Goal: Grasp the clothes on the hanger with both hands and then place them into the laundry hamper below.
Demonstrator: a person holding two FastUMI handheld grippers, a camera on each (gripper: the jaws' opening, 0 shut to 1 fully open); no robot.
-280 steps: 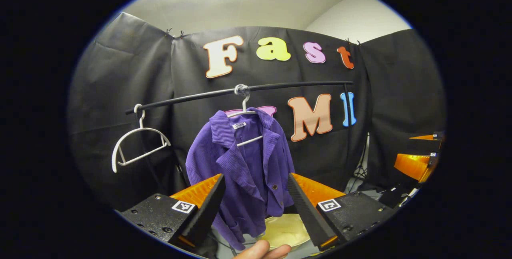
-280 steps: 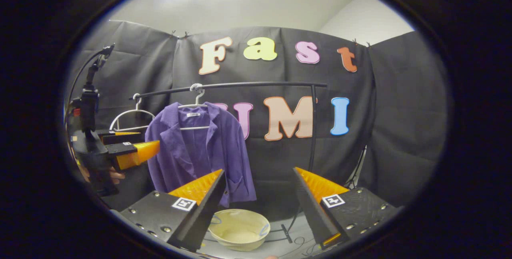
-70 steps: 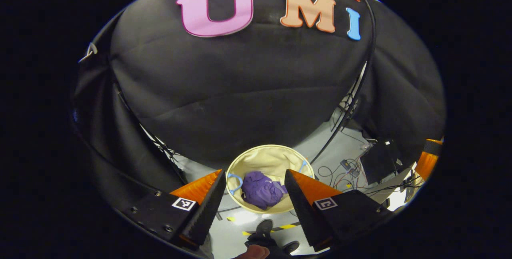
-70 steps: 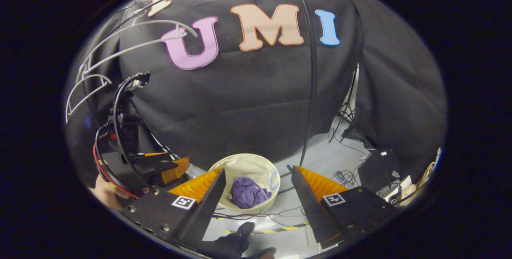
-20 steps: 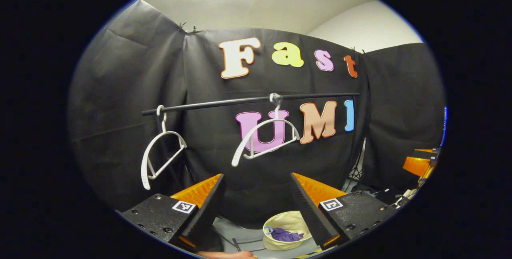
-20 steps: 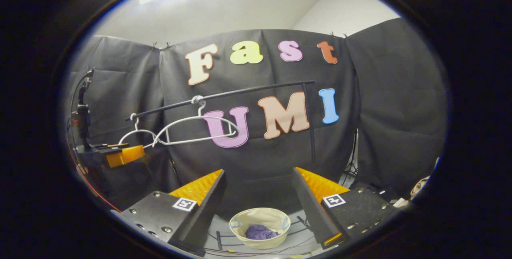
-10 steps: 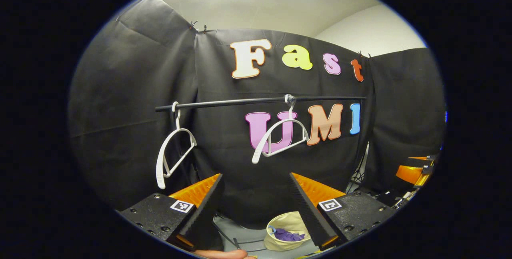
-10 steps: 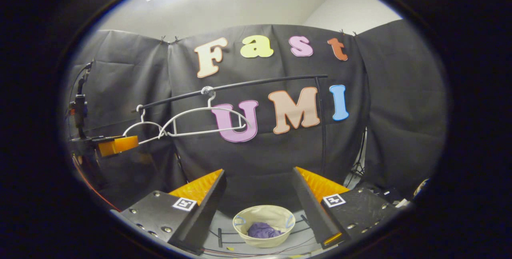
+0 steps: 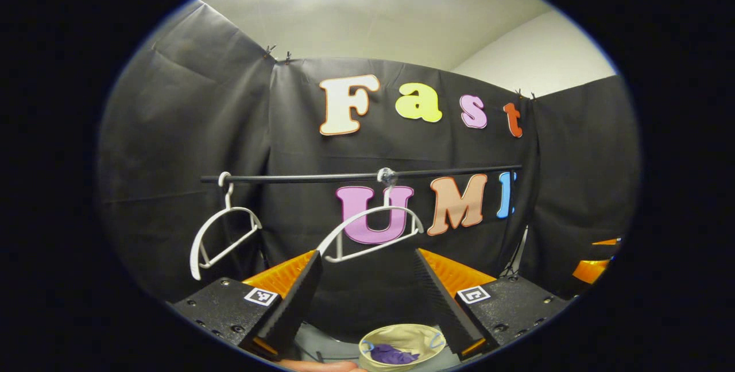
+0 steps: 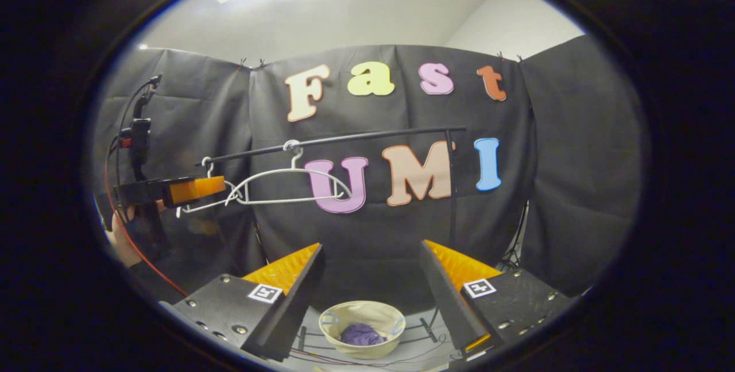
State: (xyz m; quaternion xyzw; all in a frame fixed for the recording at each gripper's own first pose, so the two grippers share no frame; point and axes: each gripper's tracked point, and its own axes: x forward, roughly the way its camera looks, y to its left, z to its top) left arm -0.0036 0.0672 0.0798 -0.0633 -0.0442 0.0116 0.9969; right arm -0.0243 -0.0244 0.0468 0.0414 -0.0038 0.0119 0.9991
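The purple garment (image 9: pixel 386 353) lies crumpled inside the cream laundry hamper (image 9: pixel 411 336) on the floor, low between my left gripper's fingers. My left gripper (image 9: pixel 366 257) is open and holds nothing. A bare white hanger (image 9: pixel 372 227) hangs from the black rail (image 9: pixel 321 177) just above it. In the right gripper view the same garment (image 10: pixel 362 334) sits in the hamper (image 10: pixel 359 352) well below my right gripper (image 10: pixel 370 248), which is open and holds nothing. The left gripper (image 10: pixel 195 188) is held up at the left, close to the hangers (image 10: pixel 287 183).
A second bare white hanger (image 9: pixel 221 235) hangs at the rail's left end. The rail's upright post (image 10: pixel 452 188) stands right of centre. A hand (image 10: pixel 122 241) holds the left gripper's handle, trailing a red cable. Cables lie on the floor around the hamper.
Both views have shifted a little; the rail sits lower in the left gripper view. In the right gripper view the left gripper has risen towards the hangers. The garment stays in the hamper.
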